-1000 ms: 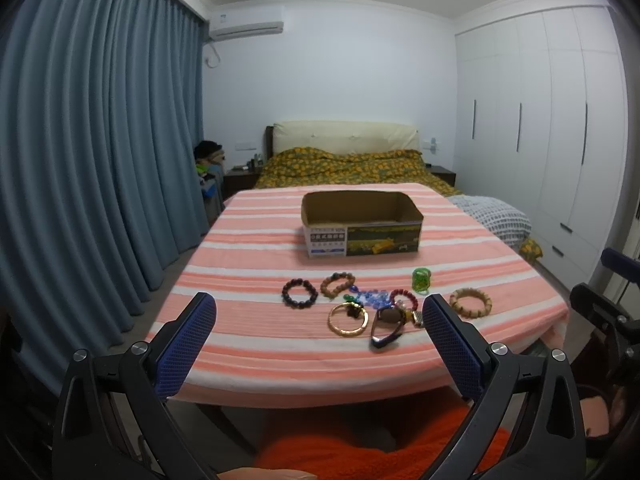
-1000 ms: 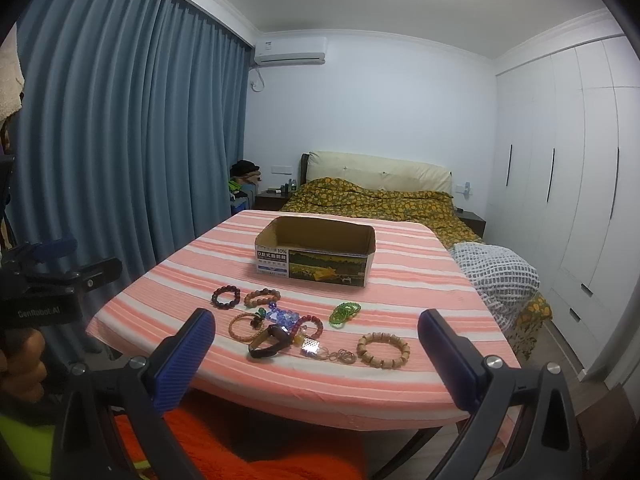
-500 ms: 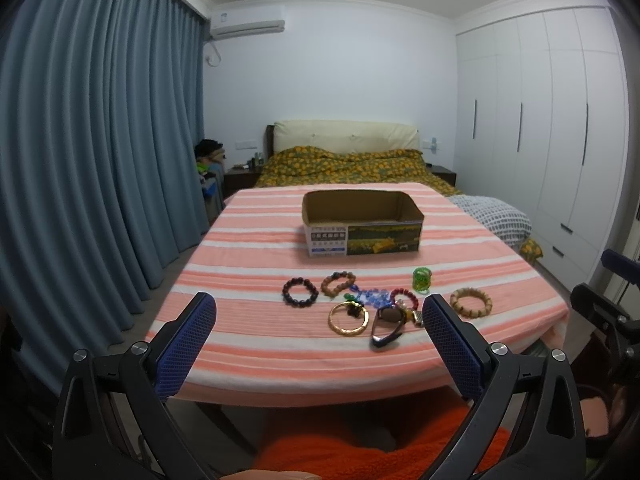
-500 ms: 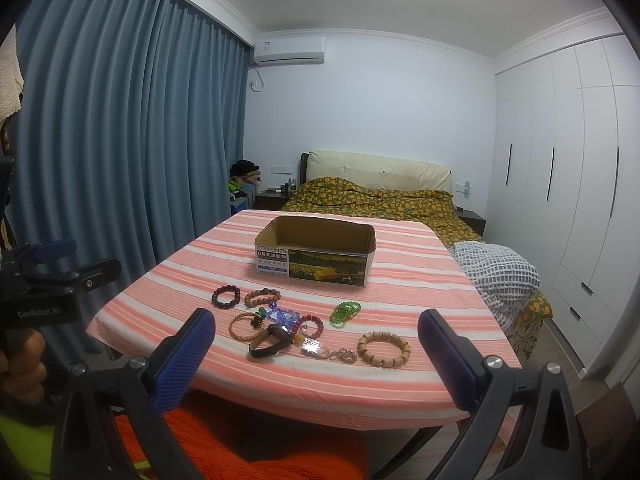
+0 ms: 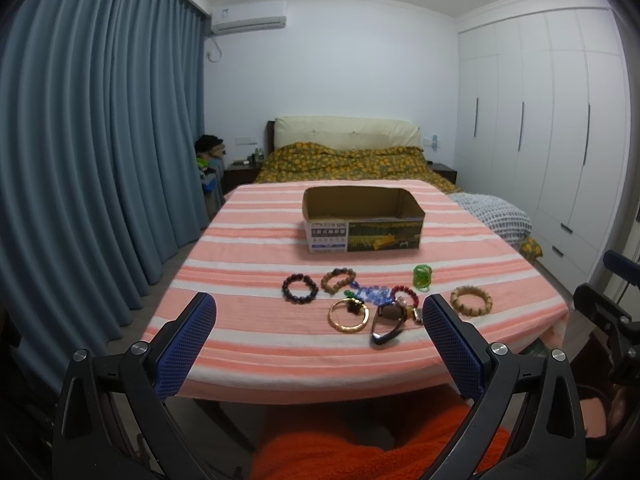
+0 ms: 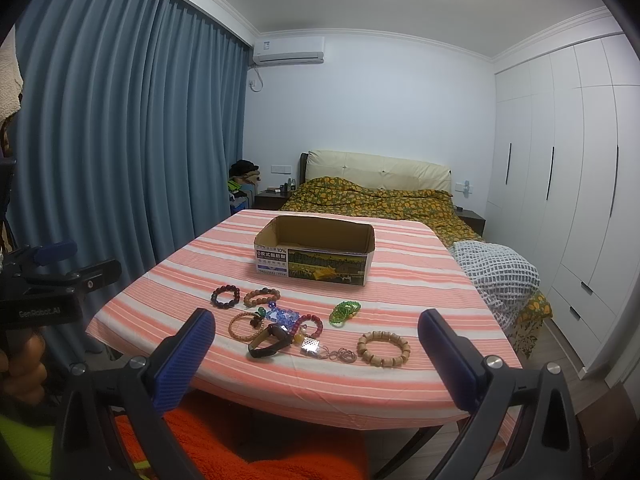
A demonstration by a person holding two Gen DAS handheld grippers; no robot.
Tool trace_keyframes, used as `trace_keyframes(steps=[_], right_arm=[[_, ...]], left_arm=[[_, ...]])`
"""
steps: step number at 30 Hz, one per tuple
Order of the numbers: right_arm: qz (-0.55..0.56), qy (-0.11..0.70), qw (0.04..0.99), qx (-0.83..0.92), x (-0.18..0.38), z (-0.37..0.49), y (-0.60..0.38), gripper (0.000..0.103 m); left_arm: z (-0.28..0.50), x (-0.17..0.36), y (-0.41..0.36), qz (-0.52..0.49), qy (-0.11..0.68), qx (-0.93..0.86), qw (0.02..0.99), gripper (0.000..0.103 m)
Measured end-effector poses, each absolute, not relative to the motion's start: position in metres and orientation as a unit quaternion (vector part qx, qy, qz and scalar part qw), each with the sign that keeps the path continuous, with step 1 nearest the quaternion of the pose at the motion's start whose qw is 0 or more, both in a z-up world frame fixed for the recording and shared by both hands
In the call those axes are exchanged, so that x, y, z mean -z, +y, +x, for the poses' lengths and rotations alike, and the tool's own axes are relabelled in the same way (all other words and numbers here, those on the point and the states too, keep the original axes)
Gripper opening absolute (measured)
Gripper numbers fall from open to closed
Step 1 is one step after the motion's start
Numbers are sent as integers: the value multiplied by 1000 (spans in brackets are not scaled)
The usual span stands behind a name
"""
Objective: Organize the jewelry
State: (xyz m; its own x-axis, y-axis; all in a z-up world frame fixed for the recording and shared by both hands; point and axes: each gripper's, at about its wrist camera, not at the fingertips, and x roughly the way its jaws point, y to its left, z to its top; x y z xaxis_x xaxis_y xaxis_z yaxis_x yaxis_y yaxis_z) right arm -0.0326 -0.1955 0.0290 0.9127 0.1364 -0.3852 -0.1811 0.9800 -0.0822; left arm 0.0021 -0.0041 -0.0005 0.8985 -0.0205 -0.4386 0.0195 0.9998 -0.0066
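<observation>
An open cardboard box [image 5: 362, 220] [image 6: 316, 254] stands mid-table on a pink striped cloth. In front of it lies a cluster of jewelry: a dark bead bracelet [image 5: 300, 288] [image 6: 225, 297], a brown bead bracelet [image 5: 337, 280] [image 6: 262, 297], a gold bangle [image 5: 349, 315], a black band [image 5: 387, 322] [image 6: 269, 342], a green bracelet [image 5: 422, 277] [image 6: 345, 312] and a pale wooden bracelet [image 5: 471, 300] [image 6: 384, 348]. My left gripper [image 5: 318, 344] hangs open before the table's near edge, holding nothing. My right gripper [image 6: 316, 356] is likewise open and short of the table.
Blue curtains [image 5: 92, 160] run along the left. A bed [image 6: 376, 196] with a yellow patterned cover lies beyond the table, and white wardrobes [image 6: 568, 184] line the right wall. An orange blanket [image 5: 360, 448] lies below the grippers. The left handset [image 6: 44, 296] shows in the right wrist view.
</observation>
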Motion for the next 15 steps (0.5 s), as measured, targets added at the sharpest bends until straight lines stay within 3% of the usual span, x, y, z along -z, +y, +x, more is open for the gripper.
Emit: trace_keyframes(steps=[15], right_arm=[[-52,196,976,-79,-27,-33,-199,103]], left_arm=[[9,3,-5,6,246,7,969,103]])
